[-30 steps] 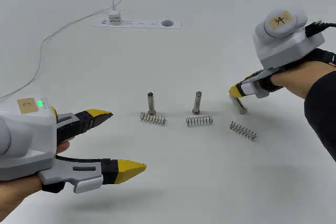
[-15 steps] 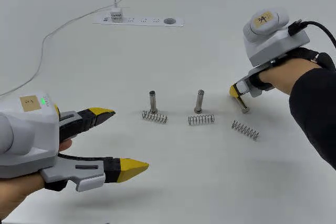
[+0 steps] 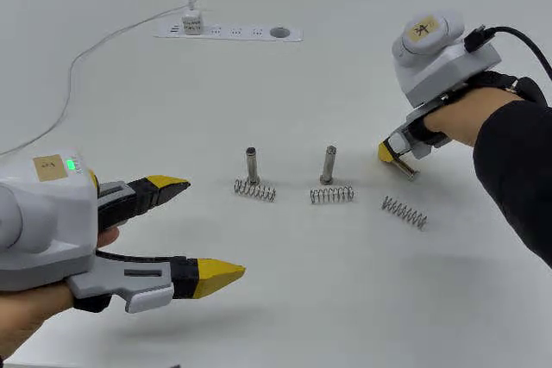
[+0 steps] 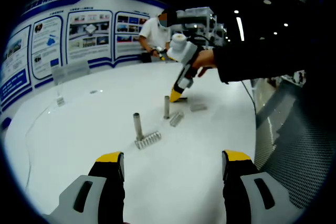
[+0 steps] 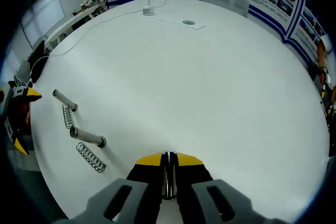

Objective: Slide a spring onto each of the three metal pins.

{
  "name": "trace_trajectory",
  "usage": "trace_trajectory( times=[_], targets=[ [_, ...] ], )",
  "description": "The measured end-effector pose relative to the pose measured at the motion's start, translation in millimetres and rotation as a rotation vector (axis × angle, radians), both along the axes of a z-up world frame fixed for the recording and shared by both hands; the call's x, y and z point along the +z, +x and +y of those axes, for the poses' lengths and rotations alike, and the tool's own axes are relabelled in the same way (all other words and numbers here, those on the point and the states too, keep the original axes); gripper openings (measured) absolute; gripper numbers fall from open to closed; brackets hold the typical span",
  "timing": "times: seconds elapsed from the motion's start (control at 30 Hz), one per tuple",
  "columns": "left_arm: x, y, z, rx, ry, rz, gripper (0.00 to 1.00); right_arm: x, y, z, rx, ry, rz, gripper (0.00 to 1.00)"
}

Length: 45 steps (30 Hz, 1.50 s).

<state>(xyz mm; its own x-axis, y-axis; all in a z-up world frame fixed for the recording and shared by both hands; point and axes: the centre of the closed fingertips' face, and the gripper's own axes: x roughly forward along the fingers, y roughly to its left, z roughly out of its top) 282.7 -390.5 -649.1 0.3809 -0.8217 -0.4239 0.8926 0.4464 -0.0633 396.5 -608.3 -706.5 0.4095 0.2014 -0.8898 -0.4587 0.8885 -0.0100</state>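
Two metal pins (image 3: 252, 163) (image 3: 329, 164) stand upright on the white table, each with a spring (image 3: 254, 189) (image 3: 331, 195) lying at its foot. A third spring (image 3: 404, 212) lies further right. My right gripper (image 3: 388, 152) is shut on the third pin (image 3: 404, 168), holding it tilted just above that spring; in the right gripper view the pin (image 5: 168, 174) runs between the closed jaws. At the lower left my left gripper (image 3: 203, 230) is open with nothing in it, a hand's width from the pins. The left gripper view shows the same pins (image 4: 137, 125) (image 4: 166, 106) ahead.
A white power strip (image 3: 228, 34) with a plug (image 3: 191, 21) and a thin cable (image 3: 78, 62) lies at the far side of the table (image 3: 345, 299). Other people stand at a bench in the background of the left gripper view.
My right gripper has risen a little and turned with the pin in it, so the pin's lower end sits higher off the table. The left gripper has stayed put.
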Motion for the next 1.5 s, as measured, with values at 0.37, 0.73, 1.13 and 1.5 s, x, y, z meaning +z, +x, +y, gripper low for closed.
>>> trace_trajectory(
  times=[0.37,0.73,1.13,1.5],
  targets=[
    [-0.3,-0.8,-0.7,-0.002,0.001,0.003,0.77,-0.5,-0.9,0.4,0.087,-0.065,0.030,0.10],
    [1.2,-1.4,-1.4,-0.009,0.006,-0.003,0.77,2.8,-5.5,-0.2,0.043,-0.022,-0.009,0.08],
    [4.9,-1.0,-2.1,-0.009,-0.004,-0.013,0.76,37.3,-18.5,4.7,0.040,0.009,-0.109,0.09],
    [5.5,-1.6,-3.1,-0.015,-0.001,-0.016,0.76,45.2,-34.0,2.3,0.015,0.041,-0.153,0.09]
  ],
)
